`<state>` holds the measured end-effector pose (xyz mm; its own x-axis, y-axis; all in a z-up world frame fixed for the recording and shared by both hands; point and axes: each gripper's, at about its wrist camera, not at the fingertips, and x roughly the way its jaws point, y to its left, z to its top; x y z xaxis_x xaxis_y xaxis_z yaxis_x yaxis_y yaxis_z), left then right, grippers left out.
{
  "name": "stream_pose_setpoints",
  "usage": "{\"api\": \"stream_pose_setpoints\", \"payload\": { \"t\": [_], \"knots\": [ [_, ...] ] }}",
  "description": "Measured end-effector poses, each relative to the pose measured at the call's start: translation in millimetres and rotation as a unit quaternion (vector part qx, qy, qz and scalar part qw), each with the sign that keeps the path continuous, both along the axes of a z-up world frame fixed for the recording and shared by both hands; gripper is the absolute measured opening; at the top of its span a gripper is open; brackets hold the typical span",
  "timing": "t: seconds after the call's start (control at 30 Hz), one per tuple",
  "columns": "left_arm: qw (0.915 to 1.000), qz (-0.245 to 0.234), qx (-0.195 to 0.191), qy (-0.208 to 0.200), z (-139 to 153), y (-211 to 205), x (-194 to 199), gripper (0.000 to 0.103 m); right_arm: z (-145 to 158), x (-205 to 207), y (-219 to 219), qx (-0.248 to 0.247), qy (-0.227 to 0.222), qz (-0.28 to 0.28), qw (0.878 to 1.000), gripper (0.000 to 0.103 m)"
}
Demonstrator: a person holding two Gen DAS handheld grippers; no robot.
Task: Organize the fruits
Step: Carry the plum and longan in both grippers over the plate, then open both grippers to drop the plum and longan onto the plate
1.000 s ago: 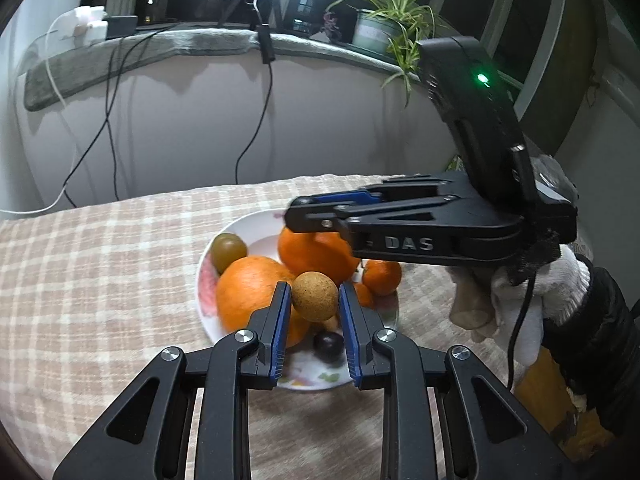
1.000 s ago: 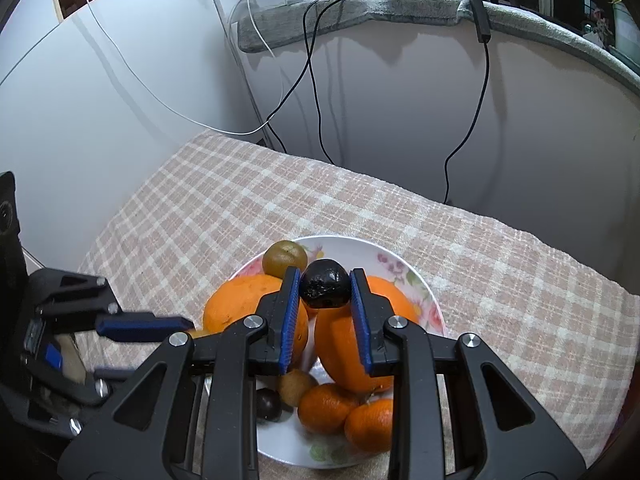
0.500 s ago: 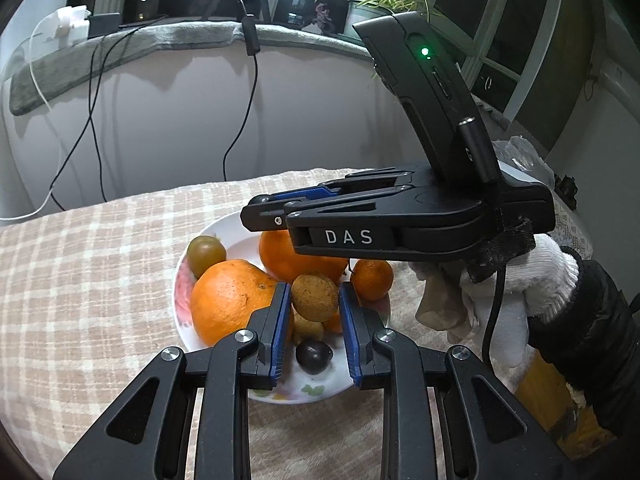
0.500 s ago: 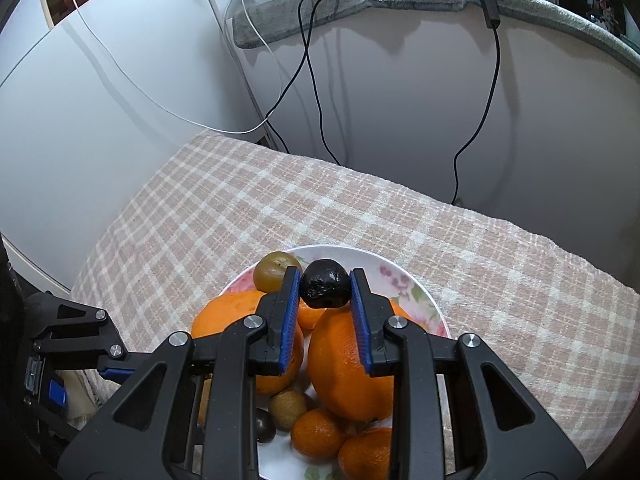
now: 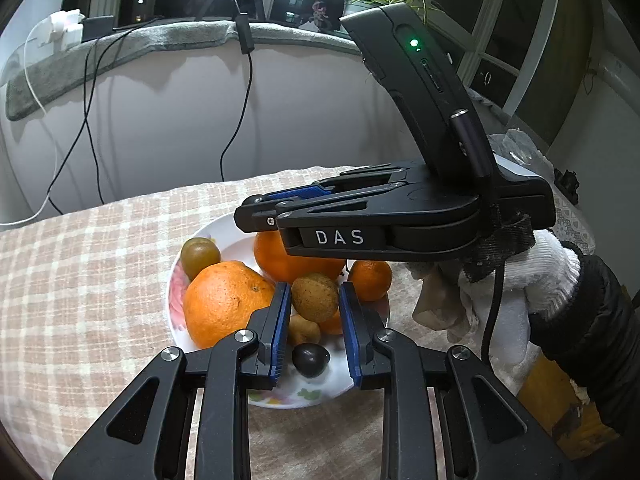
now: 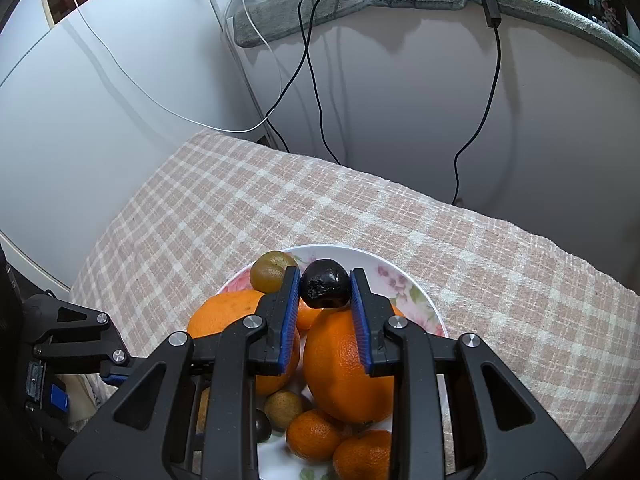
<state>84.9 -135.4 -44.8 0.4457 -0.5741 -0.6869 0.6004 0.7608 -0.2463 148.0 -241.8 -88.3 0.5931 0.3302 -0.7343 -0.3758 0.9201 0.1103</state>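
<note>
- The left gripper (image 5: 314, 310) pinches a small brown fruit (image 5: 315, 297) between its blue fingers (image 5: 279, 322), held just above the flowered plate (image 5: 176, 280) on the checked tabletop (image 5: 80, 280).
- On the plate lie two large oranges (image 5: 224, 300), a green-brown fruit (image 5: 200, 251), small tangerines (image 5: 370, 280) and a dark plum (image 5: 310, 359).
- The right gripper (image 6: 325, 286) pinches a dark fruit (image 6: 325, 283) over the plate's far side, above one large orange (image 6: 340, 368).
- Judged from this, the step in hand is placing: both fruits are carried and neither is set down yet.
- The next move likely calls for lowering each fruit into a free gap and spreading the fingers gently, since round fruit may roll off the pile.
</note>
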Motion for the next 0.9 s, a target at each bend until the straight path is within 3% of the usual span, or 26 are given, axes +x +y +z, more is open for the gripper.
{"api": "stream_pose_setpoints", "payload": {
  "t": [0.6,0.67,0.73,0.9],
  "knots": [
    [1.0,-0.002,0.003,-0.006,-0.4,0.3,3.5,0.023,-0.7,-0.2,1.9,-0.007,-0.001,-0.001,1.0,0.027],
    [1.0,-0.001,0.004,-0.007,-0.1,0.5,2.5,0.024,-0.5,0.3,1.8,-0.005,0.0,0.002,1.0,0.036],
    [1.0,0.0,0.004,-0.009,0.5,1.2,2.2,0.032,-0.2,-0.8,2.3,-0.007,-0.004,-0.001,1.0,0.054],
    [0.9999,0.002,0.004,-0.013,1.9,2.0,1.2,0.033,0.7,-1.8,2.0,-0.007,-0.005,0.001,1.0,0.054]
  ]
}}
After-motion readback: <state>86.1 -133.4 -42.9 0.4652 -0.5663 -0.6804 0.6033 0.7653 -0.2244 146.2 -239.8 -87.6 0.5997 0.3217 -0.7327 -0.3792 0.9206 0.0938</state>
